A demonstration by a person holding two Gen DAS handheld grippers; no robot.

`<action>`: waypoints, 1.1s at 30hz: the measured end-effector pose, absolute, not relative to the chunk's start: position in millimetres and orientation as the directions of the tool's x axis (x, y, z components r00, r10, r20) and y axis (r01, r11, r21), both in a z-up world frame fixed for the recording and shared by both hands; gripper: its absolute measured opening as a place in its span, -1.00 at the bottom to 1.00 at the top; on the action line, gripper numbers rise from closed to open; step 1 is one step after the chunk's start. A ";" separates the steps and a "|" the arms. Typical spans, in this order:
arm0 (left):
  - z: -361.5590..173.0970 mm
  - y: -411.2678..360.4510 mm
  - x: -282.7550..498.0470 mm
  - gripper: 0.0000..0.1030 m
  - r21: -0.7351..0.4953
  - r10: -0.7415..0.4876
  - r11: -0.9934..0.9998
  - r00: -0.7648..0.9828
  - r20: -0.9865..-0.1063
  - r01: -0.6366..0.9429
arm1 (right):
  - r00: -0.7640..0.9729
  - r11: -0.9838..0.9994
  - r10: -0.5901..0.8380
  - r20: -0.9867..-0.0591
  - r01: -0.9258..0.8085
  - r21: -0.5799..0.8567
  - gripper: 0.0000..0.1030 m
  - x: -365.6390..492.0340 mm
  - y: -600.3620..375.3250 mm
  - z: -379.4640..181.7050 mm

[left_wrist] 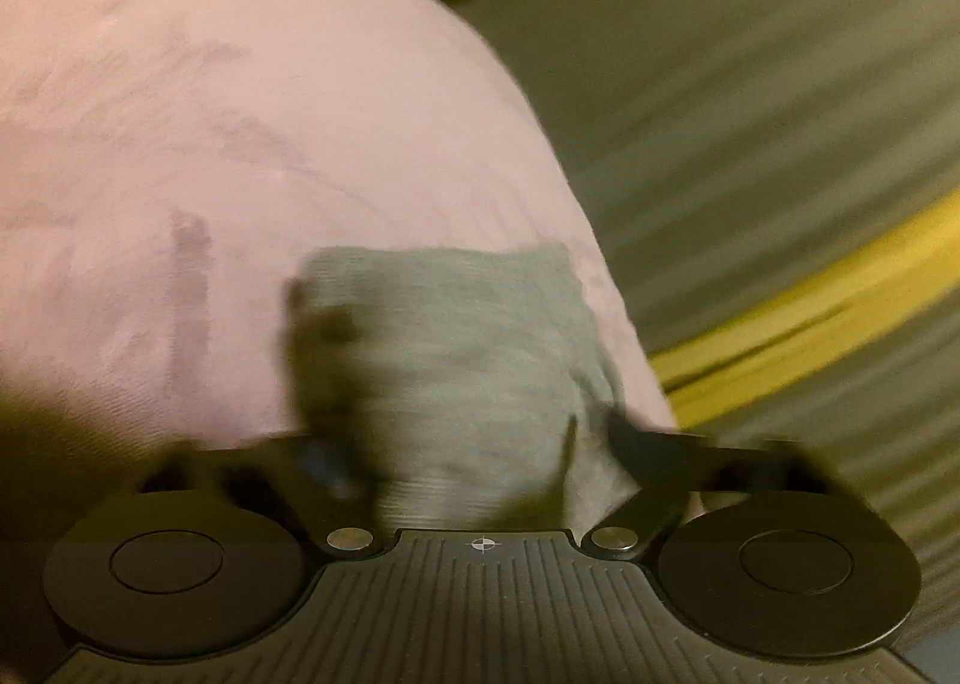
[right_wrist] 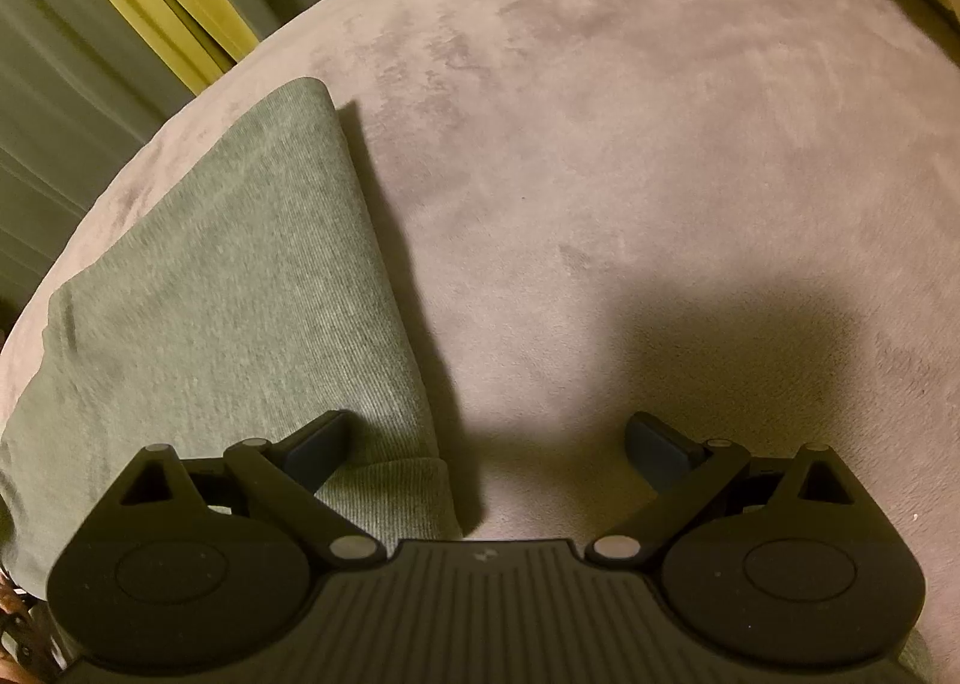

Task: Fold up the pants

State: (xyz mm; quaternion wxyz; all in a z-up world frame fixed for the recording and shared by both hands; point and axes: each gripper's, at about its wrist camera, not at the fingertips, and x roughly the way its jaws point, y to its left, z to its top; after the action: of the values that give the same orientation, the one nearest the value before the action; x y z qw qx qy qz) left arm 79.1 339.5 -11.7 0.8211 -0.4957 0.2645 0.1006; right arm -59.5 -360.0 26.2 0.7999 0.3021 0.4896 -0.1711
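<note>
lying by the pink surface (right_wrist: 660, 174) edge, folded pants (right_wrist: 228, 294); right gripper (right_wrist: 486, 444) released, left gripper (left_wrist: 462, 444) blurred, state unclear.

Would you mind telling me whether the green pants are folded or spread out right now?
Folded: in the right wrist view the green pants lie as a compact stack with a rounded doubled edge on the pink blanket.

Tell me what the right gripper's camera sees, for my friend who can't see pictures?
The right gripper is open above the edge of folded green pants, holding nothing. The pants lie flat on the left part of a soft pinkish-grey cover, which fills most of the view. The gripper's dark shadow falls on the cover.
</note>
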 end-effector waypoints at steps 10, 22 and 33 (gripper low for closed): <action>87.3 277.4 65.7 -0.35 -0.670 -0.143 0.725 0.916 -0.375 -0.161 | 0.504 0.724 0.046 -0.863 0.578 0.376 0.92 -67.7 -365.8 25.7; 129.0 -25.5 10.1 0.85 -0.260 -0.520 0.854 0.730 -0.443 0.451 | 0.576 0.678 0.057 -0.816 0.578 0.455 0.92 -80.9 -373.8 29.2; 101.7 10.2 26.2 0.90 -0.415 -0.497 0.865 0.605 -0.622 0.283 | 0.580 0.679 0.055 -0.813 0.575 0.456 0.92 -81.1 -377.2 40.2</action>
State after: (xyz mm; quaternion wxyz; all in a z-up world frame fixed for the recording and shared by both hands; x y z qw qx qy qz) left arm 26.2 10.2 101.7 0.8852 -0.1384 0.3857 -0.2204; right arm -81.1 -377.2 40.2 0.8096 0.3668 0.4292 -0.1606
